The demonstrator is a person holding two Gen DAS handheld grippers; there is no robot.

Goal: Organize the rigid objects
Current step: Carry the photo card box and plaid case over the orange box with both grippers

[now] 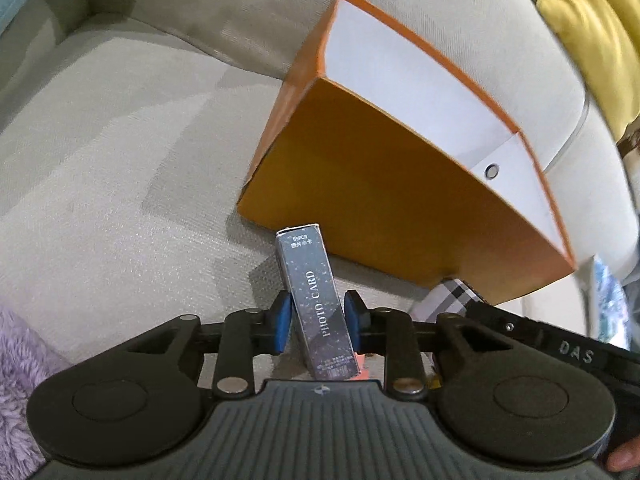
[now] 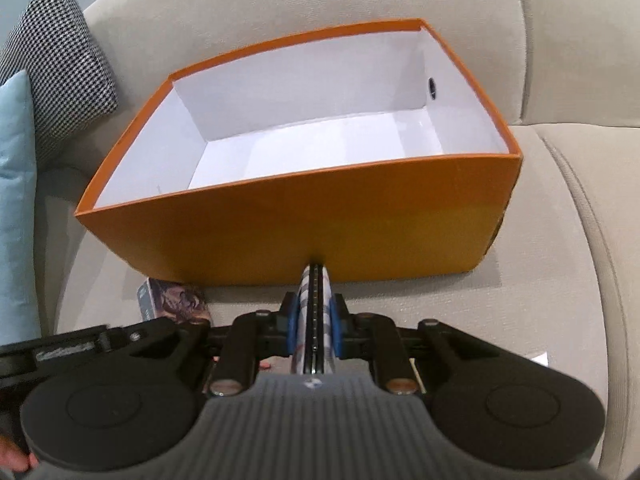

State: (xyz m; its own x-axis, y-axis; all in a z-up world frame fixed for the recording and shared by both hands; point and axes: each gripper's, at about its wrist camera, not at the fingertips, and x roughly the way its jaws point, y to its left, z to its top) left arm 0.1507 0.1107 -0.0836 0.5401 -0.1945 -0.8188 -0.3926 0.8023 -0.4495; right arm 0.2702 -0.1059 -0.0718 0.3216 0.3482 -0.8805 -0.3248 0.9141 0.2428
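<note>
An open orange box (image 1: 372, 196) with a white inside stands on the beige sofa seat; it also shows in the right wrist view (image 2: 304, 232), and nothing shows inside it. My left gripper (image 1: 318, 314) is shut on a dark box marked PHOTO CARD (image 1: 316, 300), held just in front of the orange box. My right gripper (image 2: 315, 316) is shut on a thin plaid-covered flat case (image 2: 315, 320), seen edge-on, in front of the orange box's near wall. The plaid case also shows in the left wrist view (image 1: 444, 300).
A small dark picture box (image 2: 172, 300) lies on the seat by the orange box's front left corner. A houndstooth cushion (image 2: 60, 60) and a light blue cushion (image 2: 16, 200) lean at the left. A purple fluffy fabric (image 1: 16, 360) and a yellow cloth (image 1: 592, 20) are nearby.
</note>
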